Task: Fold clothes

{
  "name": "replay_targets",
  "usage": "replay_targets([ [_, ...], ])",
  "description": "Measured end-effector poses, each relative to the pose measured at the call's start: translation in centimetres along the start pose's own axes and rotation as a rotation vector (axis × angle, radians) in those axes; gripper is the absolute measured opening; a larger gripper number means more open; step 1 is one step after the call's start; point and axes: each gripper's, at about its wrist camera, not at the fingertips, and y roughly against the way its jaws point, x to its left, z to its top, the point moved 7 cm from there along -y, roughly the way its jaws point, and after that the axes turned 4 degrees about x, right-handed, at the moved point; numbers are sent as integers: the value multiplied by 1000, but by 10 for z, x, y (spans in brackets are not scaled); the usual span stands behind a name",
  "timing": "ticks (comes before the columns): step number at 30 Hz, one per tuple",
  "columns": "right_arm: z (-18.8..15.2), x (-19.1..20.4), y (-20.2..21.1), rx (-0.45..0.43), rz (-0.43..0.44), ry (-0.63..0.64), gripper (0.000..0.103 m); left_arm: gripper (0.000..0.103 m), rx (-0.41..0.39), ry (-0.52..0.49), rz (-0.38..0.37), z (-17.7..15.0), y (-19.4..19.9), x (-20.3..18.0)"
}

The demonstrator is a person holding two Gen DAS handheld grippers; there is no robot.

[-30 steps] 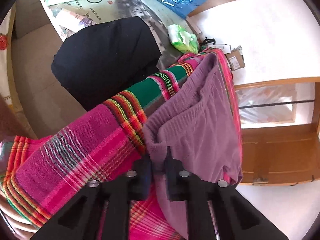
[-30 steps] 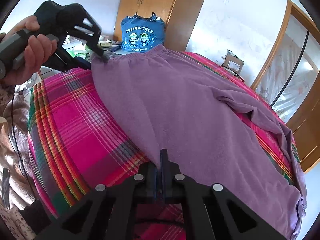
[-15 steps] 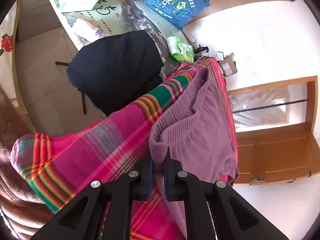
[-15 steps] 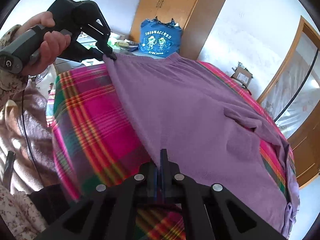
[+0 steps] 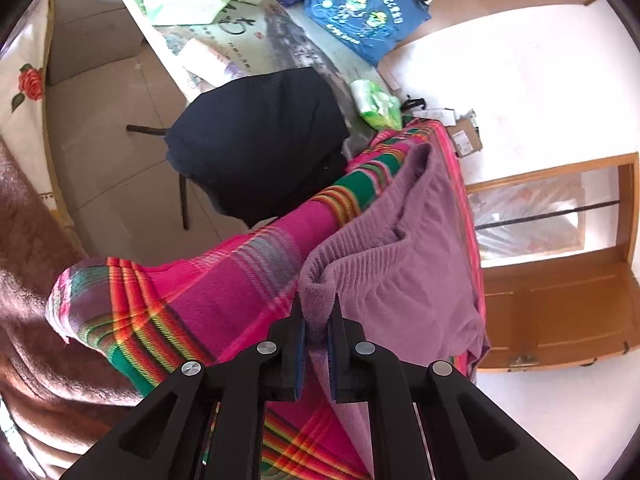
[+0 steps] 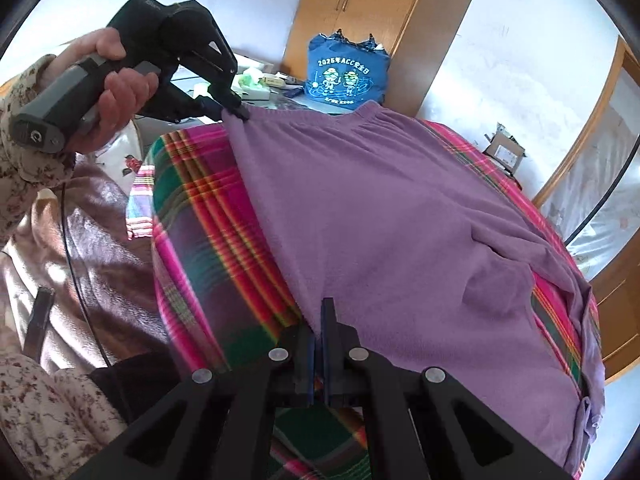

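Plaid blanket (image 6: 192,216) covers the bed; on it lies the purple garment (image 6: 400,216), spread from 11 to 4 o'clock in the right wrist view. Step in hand, by judgement: both near-edge corners are gripped for a fold. Left tongs (image 5: 317,322) pinch the ribbed corner; right tongs (image 6: 319,330) pinch the edge. The next move calls for carrying both corners across together. At 12 o'clock the cluttered desk (image 5: 256,36), black chair (image 5: 260,144) and blue bag (image 6: 346,74) stand clear
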Motion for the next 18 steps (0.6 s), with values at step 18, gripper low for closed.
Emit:
replay_targets([
  [18, 13, -24, 28, -39, 316, -99, 12, 27, -97, -192, 92, 11, 38, -30],
])
